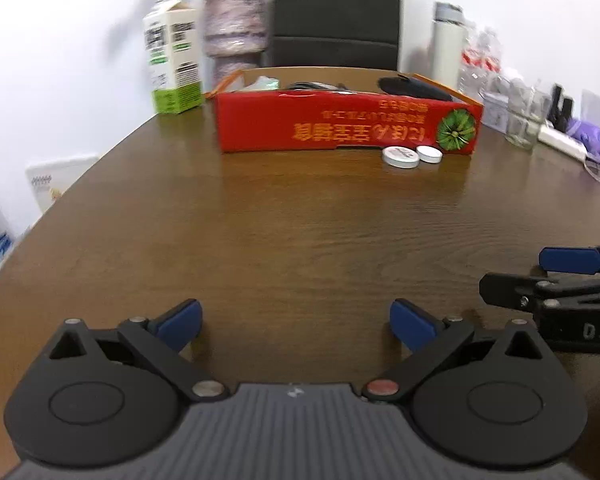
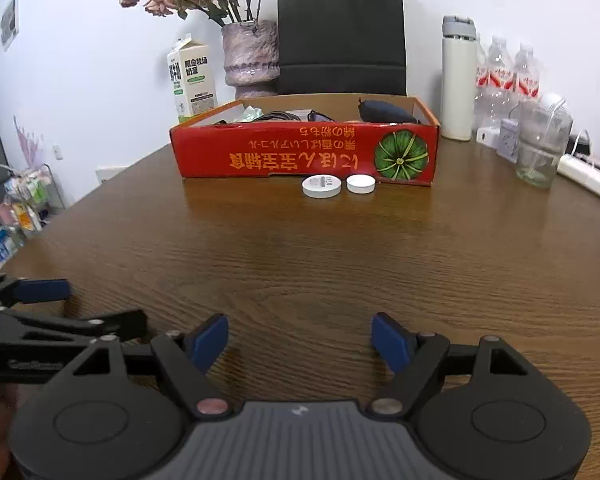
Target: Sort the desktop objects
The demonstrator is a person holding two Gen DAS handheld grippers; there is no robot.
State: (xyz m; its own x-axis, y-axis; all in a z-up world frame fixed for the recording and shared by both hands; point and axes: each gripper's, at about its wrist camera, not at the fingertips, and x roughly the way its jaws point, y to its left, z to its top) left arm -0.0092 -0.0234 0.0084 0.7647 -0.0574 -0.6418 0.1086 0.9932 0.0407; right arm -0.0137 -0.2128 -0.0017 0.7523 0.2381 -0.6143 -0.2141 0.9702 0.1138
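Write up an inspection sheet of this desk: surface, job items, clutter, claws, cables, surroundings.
Surface: brown wood-grain table, bare in the middle.
Job's things: two round white tins side by side on the table, in front of the red cardboard box; the box holds dark items.
Clutter: milk carton, flower vase, white flask, glass cup.
Claws: left claw open, empty; right claw open, empty.
Cables: white power strip at the right edge.
Surroundings: white wall, black paper bag.
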